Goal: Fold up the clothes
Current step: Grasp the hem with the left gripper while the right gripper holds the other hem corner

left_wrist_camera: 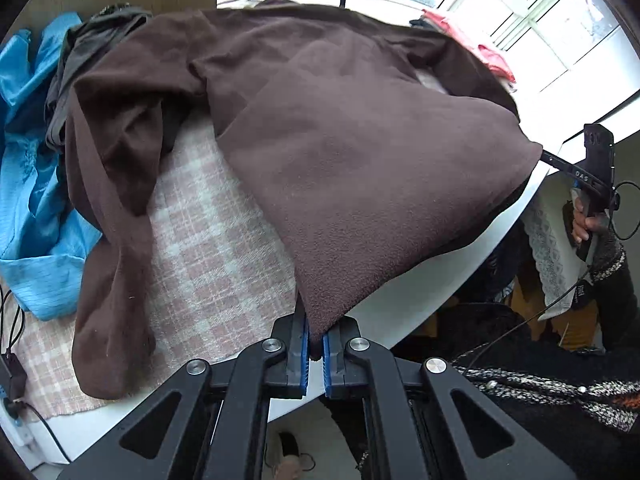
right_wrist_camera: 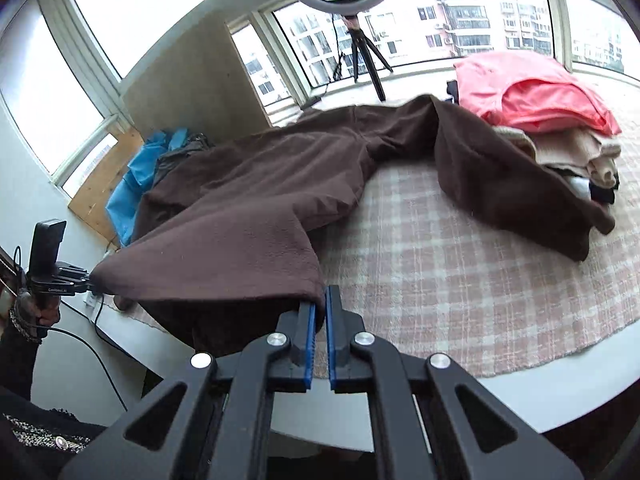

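Brown fleece garment point(left_wrist_camera: 340, 168) spread over pink-and-white checked cloth point(left_wrist_camera: 208, 248) on white round desk point(left_wrist_camera: 404, 300); hem lifted off desk edge at two corners. Left gripper point(left_wrist_camera: 315, 344): jaws clenched on one hem corner, blue pads point(left_wrist_camera: 305, 356) pressing fleece from both sides. Right gripper point(right_wrist_camera: 320, 320): jaws clenched on other hem corner, fleece pinched between blue pads. Hem held between the two grippers, sagging slightly in right wrist view. One sleeve point(right_wrist_camera: 512, 184) trailing across checked cloth toward stack of folded clothes point(right_wrist_camera: 560, 132), sleeve end touching the stack's lower layers. Stack topped by pink garment point(right_wrist_camera: 536, 92), beige layers beneath. Other sleeve point(left_wrist_camera: 112, 272) lying down near side of checked cloth in left wrist view. Blue shiny garment point(left_wrist_camera: 32, 184) and dark grey garment point(left_wrist_camera: 80, 60) heaped beside the brown body, at far left. Ring light on tripod point(right_wrist_camera: 360, 36) standing by window behind desk. Hand point(left_wrist_camera: 588, 220) gripping right gripper handle, visible at right of left wrist view.
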